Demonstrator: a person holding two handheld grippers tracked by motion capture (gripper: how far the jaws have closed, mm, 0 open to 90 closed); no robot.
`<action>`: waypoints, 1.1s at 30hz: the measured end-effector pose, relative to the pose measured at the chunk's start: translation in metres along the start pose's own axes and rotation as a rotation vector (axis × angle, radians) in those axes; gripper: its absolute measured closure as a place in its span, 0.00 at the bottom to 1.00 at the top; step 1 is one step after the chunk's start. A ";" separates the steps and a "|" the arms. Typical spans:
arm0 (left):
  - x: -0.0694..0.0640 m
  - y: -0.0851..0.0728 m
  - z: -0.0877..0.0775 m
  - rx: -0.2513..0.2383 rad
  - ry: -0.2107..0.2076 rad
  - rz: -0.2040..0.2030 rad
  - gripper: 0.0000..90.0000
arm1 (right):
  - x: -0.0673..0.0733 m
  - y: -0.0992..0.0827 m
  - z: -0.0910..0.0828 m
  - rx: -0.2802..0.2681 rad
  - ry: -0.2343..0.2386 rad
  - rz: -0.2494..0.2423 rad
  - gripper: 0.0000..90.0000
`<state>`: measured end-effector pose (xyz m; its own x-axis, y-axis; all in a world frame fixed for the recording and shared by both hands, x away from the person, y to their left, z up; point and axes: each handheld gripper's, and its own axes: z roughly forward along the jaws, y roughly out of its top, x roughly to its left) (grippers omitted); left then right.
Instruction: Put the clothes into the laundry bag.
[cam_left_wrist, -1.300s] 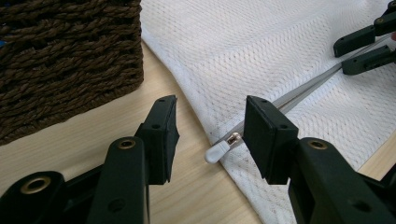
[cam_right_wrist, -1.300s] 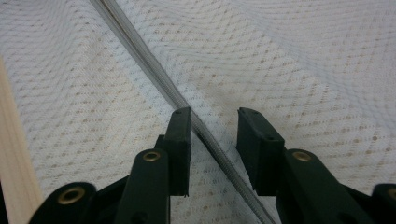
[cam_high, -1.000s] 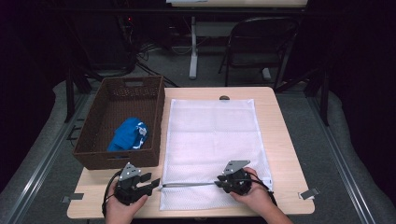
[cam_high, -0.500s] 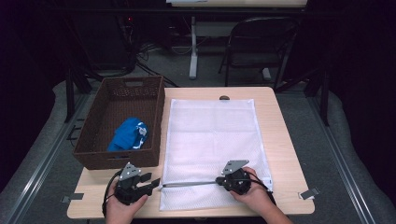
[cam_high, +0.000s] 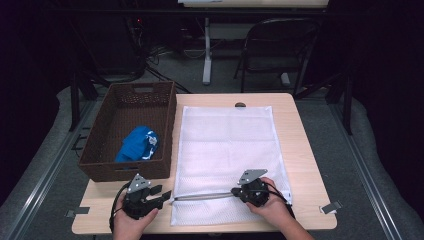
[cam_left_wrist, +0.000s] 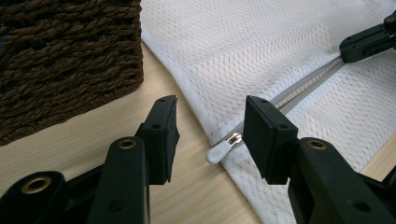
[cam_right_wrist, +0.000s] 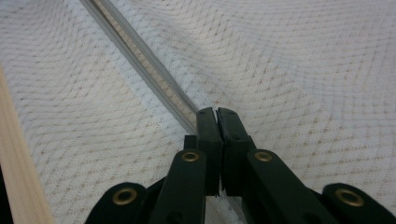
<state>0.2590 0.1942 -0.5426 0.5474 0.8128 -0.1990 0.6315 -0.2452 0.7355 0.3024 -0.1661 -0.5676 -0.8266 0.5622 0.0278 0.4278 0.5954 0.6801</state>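
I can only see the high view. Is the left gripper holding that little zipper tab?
Observer: No. In the left gripper view, the left gripper has its jaws open, and the white zipper pull lies between them, untouched.
Operator: What's the right one doing?
Observer: The right gripper is shut on the mesh bag, pinching it right beside the zipper.
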 end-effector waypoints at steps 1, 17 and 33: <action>0.000 0.000 0.000 0.000 0.000 0.000 0.61 | -0.001 0.000 -0.001 -0.004 0.003 0.001 0.98; 0.000 0.000 0.000 -0.006 -0.002 -0.005 0.62 | -0.003 0.015 -0.009 -0.024 -0.013 0.002 0.99; 0.000 0.000 0.001 0.002 -0.008 -0.009 0.62 | -0.011 0.039 -0.024 -0.063 -0.034 -0.014 0.99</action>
<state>0.2595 0.1940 -0.5430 0.5461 0.8109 -0.2103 0.6372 -0.2391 0.7327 0.3193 -0.1630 -0.5242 -0.8189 0.5739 -0.0058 0.3916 0.5662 0.7253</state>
